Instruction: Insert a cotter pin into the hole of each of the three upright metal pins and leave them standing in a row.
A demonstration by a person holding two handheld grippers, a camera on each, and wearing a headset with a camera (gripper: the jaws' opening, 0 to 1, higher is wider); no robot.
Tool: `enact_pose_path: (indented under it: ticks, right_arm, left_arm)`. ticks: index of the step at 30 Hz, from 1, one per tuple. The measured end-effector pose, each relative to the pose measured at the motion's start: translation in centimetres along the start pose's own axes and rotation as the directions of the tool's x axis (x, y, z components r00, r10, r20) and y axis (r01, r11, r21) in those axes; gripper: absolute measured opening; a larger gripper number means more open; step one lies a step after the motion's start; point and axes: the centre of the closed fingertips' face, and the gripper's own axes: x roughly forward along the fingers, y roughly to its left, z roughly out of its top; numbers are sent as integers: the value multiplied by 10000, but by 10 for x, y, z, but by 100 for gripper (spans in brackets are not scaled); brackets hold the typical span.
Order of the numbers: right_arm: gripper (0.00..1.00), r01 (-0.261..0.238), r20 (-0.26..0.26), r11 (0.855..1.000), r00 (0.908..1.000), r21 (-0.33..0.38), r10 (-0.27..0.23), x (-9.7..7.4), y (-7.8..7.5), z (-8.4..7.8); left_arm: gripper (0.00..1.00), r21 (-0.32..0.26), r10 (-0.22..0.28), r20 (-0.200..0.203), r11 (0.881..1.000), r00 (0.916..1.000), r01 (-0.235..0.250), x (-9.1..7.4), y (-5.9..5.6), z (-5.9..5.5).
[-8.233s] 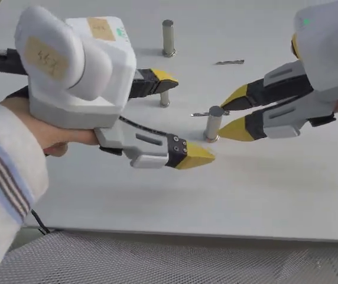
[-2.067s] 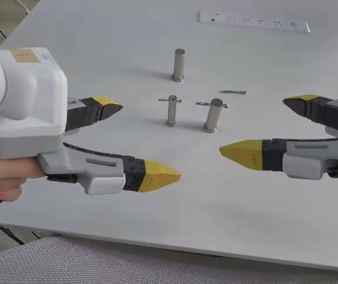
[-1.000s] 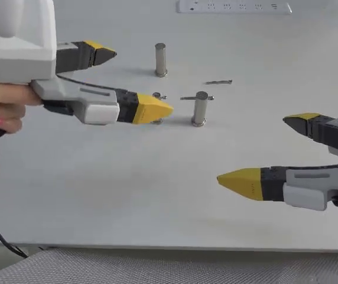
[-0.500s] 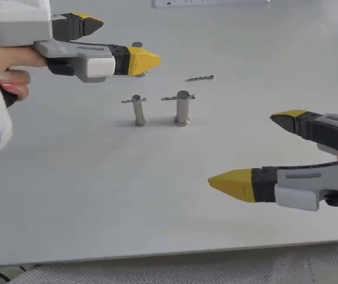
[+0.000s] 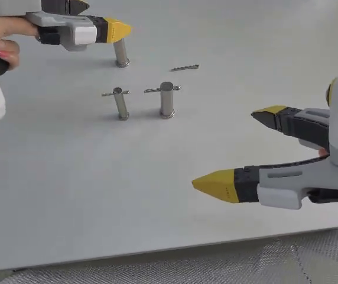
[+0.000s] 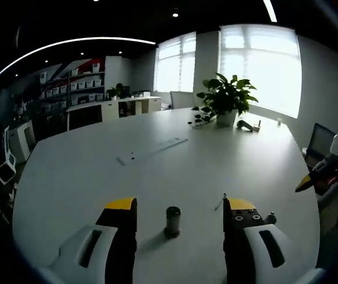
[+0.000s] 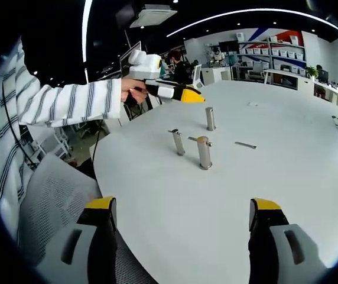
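Left gripper [image 6: 181, 204], fingers spread, faces the bare upright metal pin [image 6: 172, 220] standing just ahead, centred between them; right gripper [image 5: 231, 148], likewise spread, hangs well apart.

We have carried the left gripper [image 6: 181, 207] from the near side of the bench [image 5: 98, 189] out to the far bare pin [image 6: 172, 220], which now stands between its spread jaws. We have drawn the right gripper [image 5: 225, 148] back from the thick pin [image 5: 166, 99] toward the near edge, its jaws wider apart.
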Motion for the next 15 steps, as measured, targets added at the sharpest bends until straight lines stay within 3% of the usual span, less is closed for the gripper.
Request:
enact_pose_path:
  ticks: [9,15]
  right_arm:
    - [90,-79,-98,9998,9999,162,81,3,-3,-2]
    - [90,-31,-116,9998,9999,196,33,3,-6,-2]
  left_arm:
    - [42,-81,-395,-653,9992,9971,391,18,1,-24]
    - [32,-36,-308,-970,9995,9948,306,28,3,-36]
